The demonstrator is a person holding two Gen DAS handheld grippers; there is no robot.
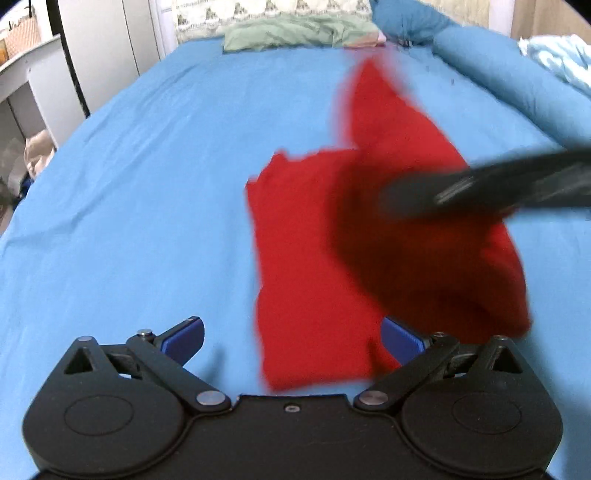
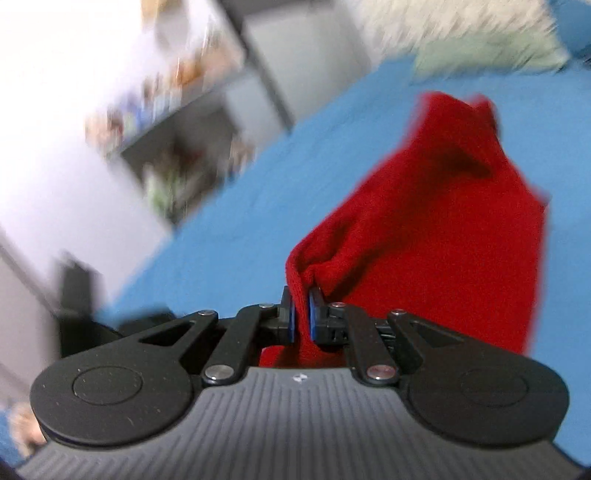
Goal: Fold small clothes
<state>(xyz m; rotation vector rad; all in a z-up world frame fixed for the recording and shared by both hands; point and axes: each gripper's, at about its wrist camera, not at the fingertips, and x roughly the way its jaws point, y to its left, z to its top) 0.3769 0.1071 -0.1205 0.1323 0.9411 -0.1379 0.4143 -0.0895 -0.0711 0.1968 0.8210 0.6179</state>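
A wide bed under a smooth blue sheet (image 1: 129,192) carries everything. On it lies a small red knitted garment (image 1: 306,266), part flat, part lifted off the sheet. The right tongs (image 2: 301,314) reach in from the right, tilted, pinched tight on a bunched edge of the red knit, which drapes away from them. The left tongs (image 1: 291,338) hover low at the garment's near edge, spread wide, holding nothing. Only the left view shows a crumpled pale-green cloth (image 1: 295,33) at the head; the right view alone shows blurred shelves (image 2: 166,122).
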